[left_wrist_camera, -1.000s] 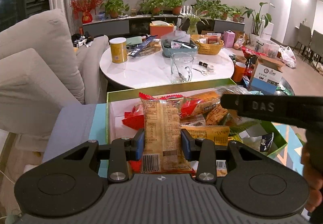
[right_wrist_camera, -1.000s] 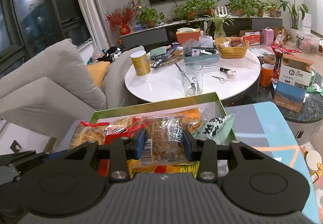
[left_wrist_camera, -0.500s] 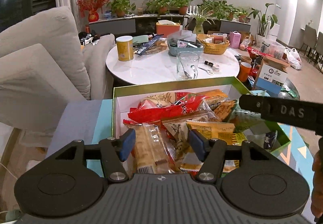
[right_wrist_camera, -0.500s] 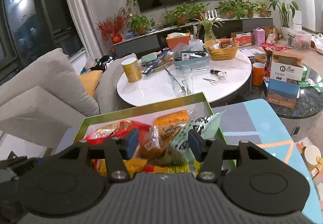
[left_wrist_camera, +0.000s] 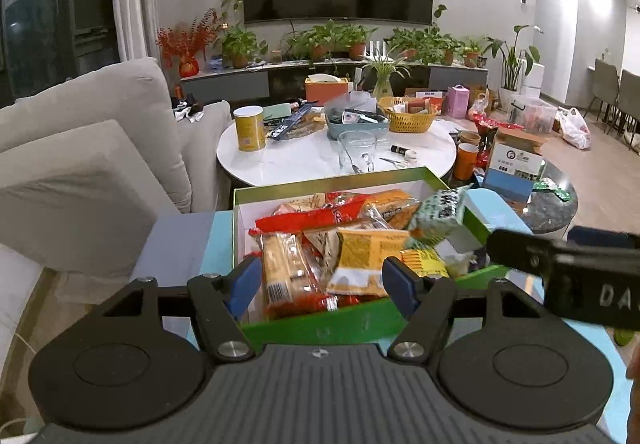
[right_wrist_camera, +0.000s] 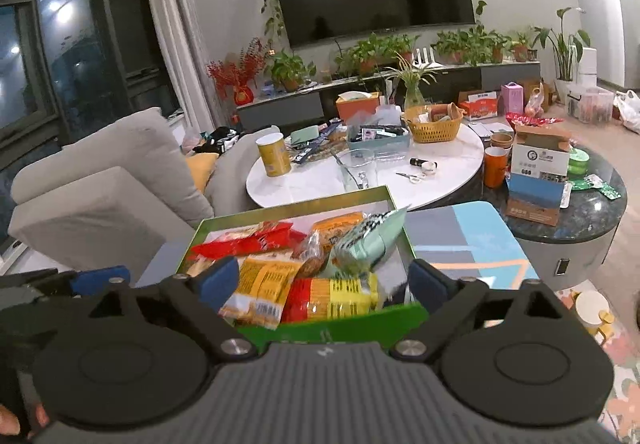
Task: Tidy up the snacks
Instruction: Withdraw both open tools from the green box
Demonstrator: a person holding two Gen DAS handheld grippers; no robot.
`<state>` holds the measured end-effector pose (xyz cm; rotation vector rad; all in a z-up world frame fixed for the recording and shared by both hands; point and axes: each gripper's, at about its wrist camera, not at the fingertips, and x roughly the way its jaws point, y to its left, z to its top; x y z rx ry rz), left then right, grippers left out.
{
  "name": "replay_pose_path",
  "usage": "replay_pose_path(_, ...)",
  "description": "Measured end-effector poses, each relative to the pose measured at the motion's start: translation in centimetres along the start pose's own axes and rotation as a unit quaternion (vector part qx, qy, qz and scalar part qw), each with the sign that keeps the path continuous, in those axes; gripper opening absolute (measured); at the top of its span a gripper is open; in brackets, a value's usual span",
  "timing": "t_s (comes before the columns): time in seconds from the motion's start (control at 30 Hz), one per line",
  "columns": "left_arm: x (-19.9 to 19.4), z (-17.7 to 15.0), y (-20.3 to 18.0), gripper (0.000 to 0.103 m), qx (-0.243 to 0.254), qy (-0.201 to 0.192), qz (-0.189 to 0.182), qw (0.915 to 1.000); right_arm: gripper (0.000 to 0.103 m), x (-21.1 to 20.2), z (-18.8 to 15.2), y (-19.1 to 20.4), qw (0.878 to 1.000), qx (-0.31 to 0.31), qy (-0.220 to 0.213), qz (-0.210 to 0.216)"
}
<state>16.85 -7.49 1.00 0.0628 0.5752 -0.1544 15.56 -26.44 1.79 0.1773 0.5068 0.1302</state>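
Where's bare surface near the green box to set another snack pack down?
Right of the green box, the blue-and-grey patterned top lies bare. A grey strip left of it too. The box and the white round table behind are crowded.

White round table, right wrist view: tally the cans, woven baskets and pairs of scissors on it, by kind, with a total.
Yellow can: 1
Yellow woven basket: 1
Pair of scissors: 1
Total: 3
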Motion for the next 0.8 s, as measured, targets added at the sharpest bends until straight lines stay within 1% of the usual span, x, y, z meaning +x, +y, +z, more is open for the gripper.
replay_pose_path(0.17,-2.9,-1.5,-0.2,0.064,-0.008,-0.001,-0.003,1.0000,0.059,-2.1,-1.6,0.4,1.000,-0.009,-0.001,-0.003)
replay_pose_path(0.33,-5.1,-3.1,-0.5,0.064,-0.010,-0.002,0.001,1.0000,0.059,-4.0,-2.8,0.6,1.000,-0.005,-0.004,0.002)
replay_pose_path(0.5,-6.6,-4.3,-0.6,0.065,-0.011,0.004,-0.002,0.9999,0.059,-5.4,-3.7,1.0,1.000,-0.010,-0.013,0.002)
replay_pose_path(0.8,-8.9,-5.2,-0.9,0.065,-0.010,-0.005,-0.005,0.9999,0.059,-7.2,-5.0,1.4,1.000,-0.014,-0.023,0.000)
